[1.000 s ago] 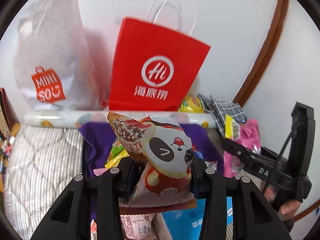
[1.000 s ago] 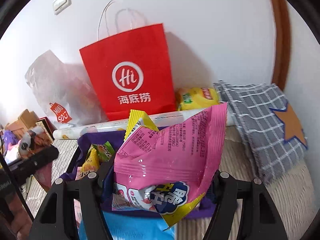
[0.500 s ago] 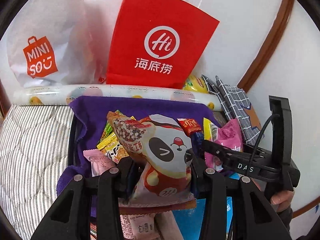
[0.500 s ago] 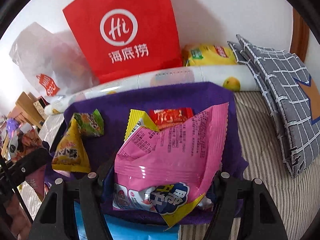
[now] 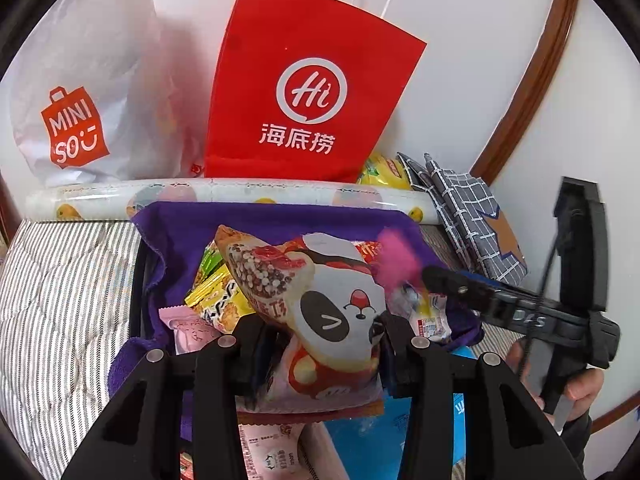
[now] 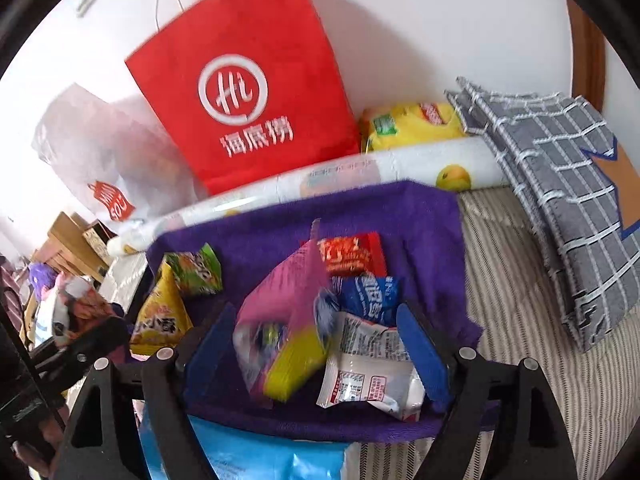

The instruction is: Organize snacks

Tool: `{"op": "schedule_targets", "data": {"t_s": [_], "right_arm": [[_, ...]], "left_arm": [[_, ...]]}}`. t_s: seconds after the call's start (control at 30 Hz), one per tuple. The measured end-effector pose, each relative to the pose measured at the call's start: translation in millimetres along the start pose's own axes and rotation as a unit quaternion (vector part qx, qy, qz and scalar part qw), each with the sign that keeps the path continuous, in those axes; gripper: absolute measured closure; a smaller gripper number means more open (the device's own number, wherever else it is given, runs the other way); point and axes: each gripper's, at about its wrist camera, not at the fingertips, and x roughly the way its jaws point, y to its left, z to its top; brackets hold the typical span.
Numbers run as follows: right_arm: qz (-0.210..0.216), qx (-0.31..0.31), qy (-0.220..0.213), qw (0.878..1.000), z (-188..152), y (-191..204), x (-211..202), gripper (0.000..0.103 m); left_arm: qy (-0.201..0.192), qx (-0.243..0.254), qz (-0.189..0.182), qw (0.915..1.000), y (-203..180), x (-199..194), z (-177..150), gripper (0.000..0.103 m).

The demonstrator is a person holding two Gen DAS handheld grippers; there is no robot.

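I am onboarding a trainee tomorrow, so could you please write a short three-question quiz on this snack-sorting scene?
1. Which packet does the left gripper hold?
2. Which lies on the purple cloth: A a banana, B a red sachet, C a mug?
3. True or false: the right gripper clamps the pink packet tightly.
Key: 1 the panda packet. 2 B. 3 false: its fingers have just been opening, and the packet sits loose between them.

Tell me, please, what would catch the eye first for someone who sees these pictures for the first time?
The bright red paper bag with a white logo stands against the wall at the back. In front of it, a purple-lined bin holds many colourful snack packets. The left tongs grip a panda-face snack bag over it, while the right tongs stand open, a blurred pink packet between them.
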Motion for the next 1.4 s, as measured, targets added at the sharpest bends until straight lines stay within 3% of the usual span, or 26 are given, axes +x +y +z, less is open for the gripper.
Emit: {"op": "schedule_targets", "data": {"t_s": [0.13,0.37,0.5,0.73,1.0,1.23,1.4], "right_arm": [[0.000,0.006,-0.029,1.000,3.1,-3.6,-14.2,0.021],[-0.006,0.000,-0.051,0.999,2.1,-3.8,-25.3,0.021],[-0.011,-0.010,-0.056,0.998,1.4,-0.9,-27.3,0.021],[0.014,-0.012,-0.066,0.998,-0.9,-0.1,-32.9,0.021],[-0.009,-0.055,-0.090,0.994,-16.2,28.7,-50.7,0.021],[-0.040,-0.104,-0.079,0.991,-52.8,70.8,-64.1,0.022],[-0.028,-0.082,-0.062,0.994,-74.3,80.9,-69.8,0.029]], "left_arm": [[0.015,0.014,0.032,0.9993,-9.3,15.3,5.5,0.061],[0.055,0.008,0.045,0.9974,-14.4,43.9,12.1,0.060],[0.056,0.015,0.066,0.9961,-15.8,46.6,11.2,0.044],[0.025,0.018,0.082,0.9961,-10.6,18.1,12.2,0.036],[0.018,0.009,0.092,0.9955,16.3,-25.6,-3.5,0.035],[0.036,-0.010,0.108,0.9934,44.0,-52.4,-30.0,0.035],[0.065,-0.042,0.071,0.9945,57.3,-58.1,-59.8,0.035]]}}
